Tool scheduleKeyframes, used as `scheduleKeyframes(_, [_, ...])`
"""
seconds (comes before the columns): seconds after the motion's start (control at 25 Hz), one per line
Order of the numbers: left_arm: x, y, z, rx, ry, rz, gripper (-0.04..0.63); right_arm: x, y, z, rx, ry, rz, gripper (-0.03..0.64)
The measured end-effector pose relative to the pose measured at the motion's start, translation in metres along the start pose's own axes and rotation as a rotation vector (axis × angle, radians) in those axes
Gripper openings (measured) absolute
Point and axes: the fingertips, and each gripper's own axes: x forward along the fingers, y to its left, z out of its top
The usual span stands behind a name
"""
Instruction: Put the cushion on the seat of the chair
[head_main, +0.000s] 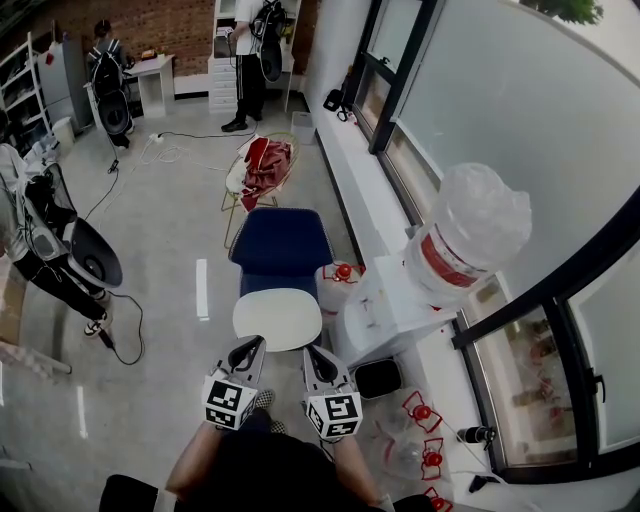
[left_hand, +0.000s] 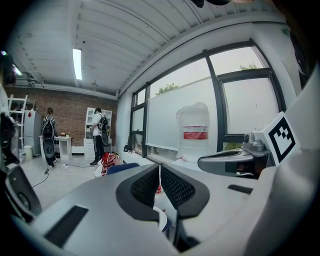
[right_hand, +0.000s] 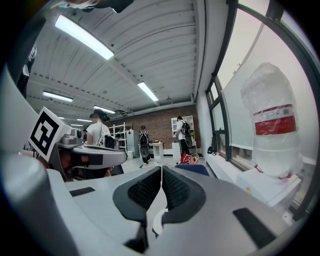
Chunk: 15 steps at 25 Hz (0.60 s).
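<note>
A white oval cushion (head_main: 277, 318) lies flat on the seat of a blue chair (head_main: 282, 245) just ahead of me. My left gripper (head_main: 250, 346) and right gripper (head_main: 316, 353) hover side by side at the cushion's near edge, both shut with nothing between the pads. Looking along the left gripper (left_hand: 159, 168), its ribbed pads meet, and a strip of cushion (left_hand: 163, 220) shows below them. The right gripper (right_hand: 161, 168) is closed the same way, over a patch of the cushion (right_hand: 159, 223), with the chair back (right_hand: 192, 169) beyond.
A plastic-wrapped water jug (head_main: 465, 240) stands on a white box to the right, by the window wall. A black bin (head_main: 378, 378) and red-capped items lie on the floor at right. Behind the blue chair is a wire chair with red cloth (head_main: 265, 165). People stand at left and far back.
</note>
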Motion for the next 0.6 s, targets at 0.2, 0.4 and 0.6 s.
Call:
scheduleKeyframes(0.2, [-0.001, -0.0022, -0.0007, 0.004, 0.001, -0.015, 0.026, -0.0006, 0.0018, -0.0026, 0.006, 0.007, -0.005, 0.029])
scheduleKeyframes(0.4, [-0.0011, -0.0036, -0.0016, 0.01, 0.004, -0.025, 0.025, -0.0004, 0.0044, -0.0019, 0.0, 0.009, -0.003, 0.029])
scheduleKeyframes(0.6, [-0.0043, -0.0047, -0.001, 0.013, 0.009, -0.031, 0.026, -0.0024, 0.0065, 0.0002, 0.005, 0.005, -0.006, 0.029])
